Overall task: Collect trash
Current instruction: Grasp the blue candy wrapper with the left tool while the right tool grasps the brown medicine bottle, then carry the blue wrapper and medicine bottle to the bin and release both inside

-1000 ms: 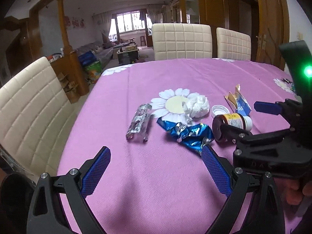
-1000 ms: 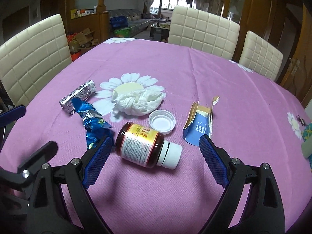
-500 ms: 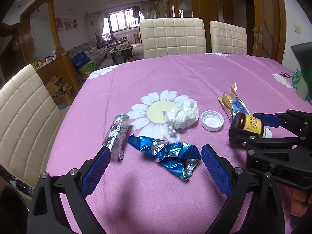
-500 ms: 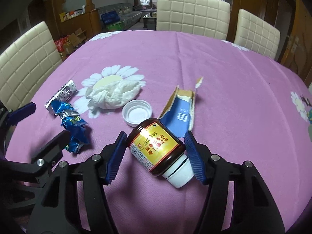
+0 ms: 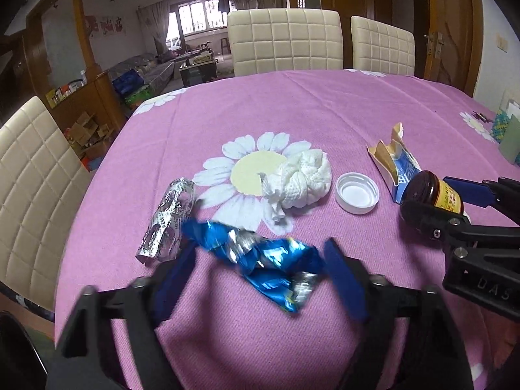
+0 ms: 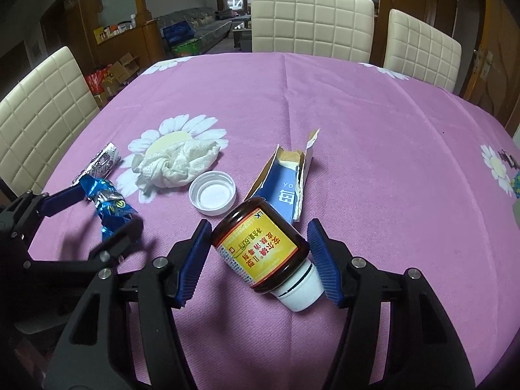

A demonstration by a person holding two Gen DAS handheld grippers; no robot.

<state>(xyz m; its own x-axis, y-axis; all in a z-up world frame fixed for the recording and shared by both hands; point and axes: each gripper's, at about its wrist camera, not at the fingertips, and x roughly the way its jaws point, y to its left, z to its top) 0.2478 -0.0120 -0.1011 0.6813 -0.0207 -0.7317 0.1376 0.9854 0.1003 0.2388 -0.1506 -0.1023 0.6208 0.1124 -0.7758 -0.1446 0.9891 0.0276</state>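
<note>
Between the right gripper's closing fingers, the brown bottle is lying; the left gripper's open fingers are straddling the blue wrapper; nothing is looking collected yet.

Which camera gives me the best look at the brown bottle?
Right wrist: the brown bottle lies centred between the right gripper fingers, label and white cap visible. The left wrist view shows only its dark base and a label sliver, partly behind a finger.
</note>
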